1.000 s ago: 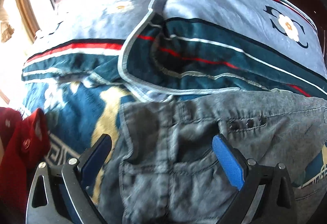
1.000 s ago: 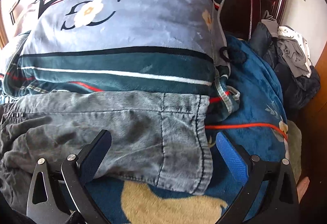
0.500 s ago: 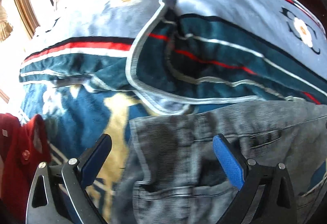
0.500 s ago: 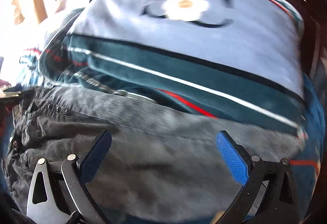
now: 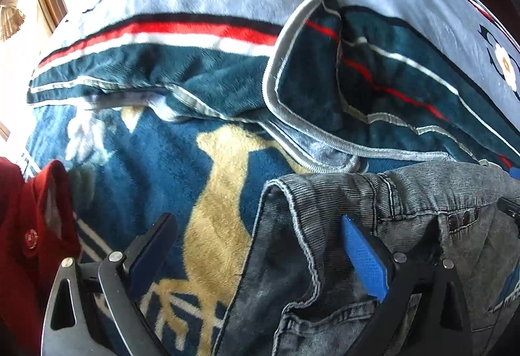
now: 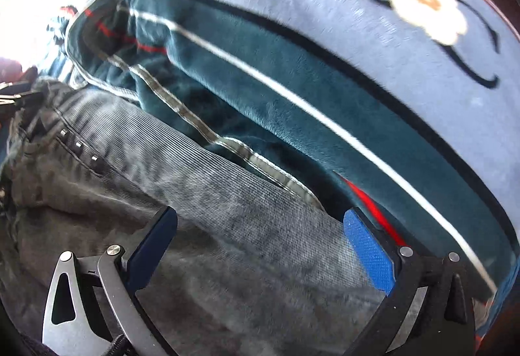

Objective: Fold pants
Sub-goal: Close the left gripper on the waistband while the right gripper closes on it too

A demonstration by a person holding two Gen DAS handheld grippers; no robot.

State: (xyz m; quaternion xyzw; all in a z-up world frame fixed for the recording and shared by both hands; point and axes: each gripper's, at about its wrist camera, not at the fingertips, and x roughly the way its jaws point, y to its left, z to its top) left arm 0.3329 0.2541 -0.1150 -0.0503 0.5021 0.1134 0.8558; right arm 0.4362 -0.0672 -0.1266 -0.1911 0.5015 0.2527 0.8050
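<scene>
Both claws gape wide: the left gripper (image 5: 260,255) straddles the waistband corner of the grey pants (image 5: 406,226) at 5 o'clock on the blue blanket (image 5: 156,167); the right gripper (image 6: 260,245) hovers over a leg.

Folded quilt (image 5: 201,70), grey-blue w/ red, white & teal stripes, is filling 10–2 o'clock in left wrist view; flower motif (image 6: 422,3) is showing at 1 o'clock in right wrist view. Blue blanket (image 5: 146,174) w/ tan deer figure (image 5: 217,193) is lying beneath quilt, centre to 7 o'clock. Red garment (image 5: 29,232) w/ button is sitting at 8–9 o'clock on blanket's edge.
</scene>
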